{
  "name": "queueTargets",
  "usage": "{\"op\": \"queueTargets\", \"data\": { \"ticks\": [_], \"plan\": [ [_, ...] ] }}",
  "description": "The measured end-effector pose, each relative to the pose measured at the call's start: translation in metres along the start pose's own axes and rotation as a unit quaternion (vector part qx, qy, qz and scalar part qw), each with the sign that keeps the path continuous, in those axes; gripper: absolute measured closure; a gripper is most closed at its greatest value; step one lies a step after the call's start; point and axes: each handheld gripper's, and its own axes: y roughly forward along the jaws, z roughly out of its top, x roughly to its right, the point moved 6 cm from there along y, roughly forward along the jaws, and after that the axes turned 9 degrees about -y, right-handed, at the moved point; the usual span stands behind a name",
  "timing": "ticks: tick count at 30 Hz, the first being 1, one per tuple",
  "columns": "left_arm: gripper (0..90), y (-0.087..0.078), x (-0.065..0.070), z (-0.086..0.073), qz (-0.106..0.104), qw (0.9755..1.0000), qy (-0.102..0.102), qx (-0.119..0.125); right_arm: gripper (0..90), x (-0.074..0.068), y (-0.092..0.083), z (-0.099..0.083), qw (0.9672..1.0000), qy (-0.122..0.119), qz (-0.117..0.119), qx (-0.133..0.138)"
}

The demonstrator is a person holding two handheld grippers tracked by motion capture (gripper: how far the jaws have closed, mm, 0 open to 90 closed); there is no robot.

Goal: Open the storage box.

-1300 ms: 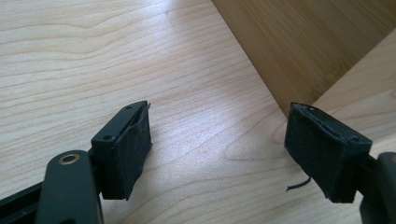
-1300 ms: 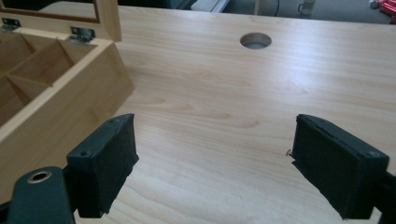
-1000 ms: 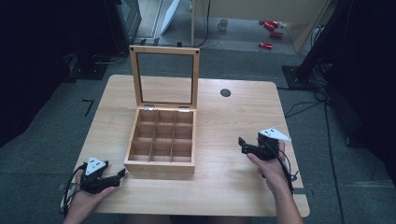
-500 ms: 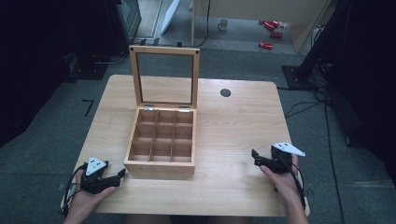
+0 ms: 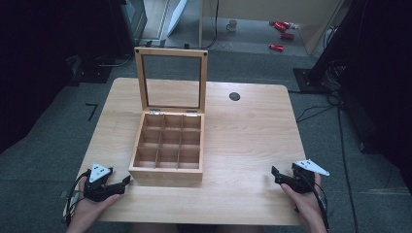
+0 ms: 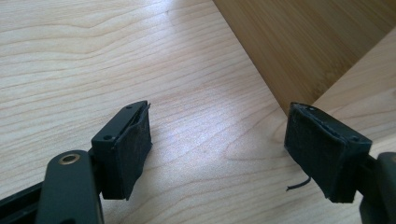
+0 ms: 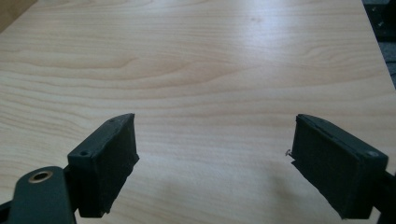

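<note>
A wooden box (image 5: 167, 150) with several empty compartments stands on the table (image 5: 243, 131), its glass-paned lid (image 5: 171, 80) upright at the back. My left gripper (image 5: 125, 181) rests low at the front left, open, pointing at the box's near left corner (image 6: 299, 51). In the left gripper view its jaws (image 6: 217, 151) stand wide with only bare wood between them. At the front right, close to the table's edge, my right gripper (image 5: 275, 173) is open and empty. The right gripper view shows its pads (image 7: 112, 161) wide apart over bare tabletop.
A round black cable hole (image 5: 234, 96) sits in the table behind the box to the right. On the floor beyond are a mug (image 5: 232, 24) and red cans (image 5: 280, 26). Dark equipment and cables (image 5: 335, 82) stand to the right of the table.
My right gripper has drawn back toward the table's near right edge and sunk lower, jaws still wide. The left gripper and the box have stayed put.
</note>
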Motion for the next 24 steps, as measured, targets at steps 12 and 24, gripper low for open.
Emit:
{"op": "queueTargets", "data": {
  "ticks": [12, 24],
  "plan": [
    [23.6, 0.0, 0.0, 0.0, 0.0, 1.0, 0.0, 0.0, 14.1, 0.009, -0.01, -0.026, 0.9996, -0.01, -0.014, -0.023],
    [23.6, 0.0, 0.0, 0.0, -0.001, 1.0, -0.003, 0.001, 13.7, 0.009, -0.019, -0.04, 0.9978, -0.044, -0.032, -0.039]
  ]
}}
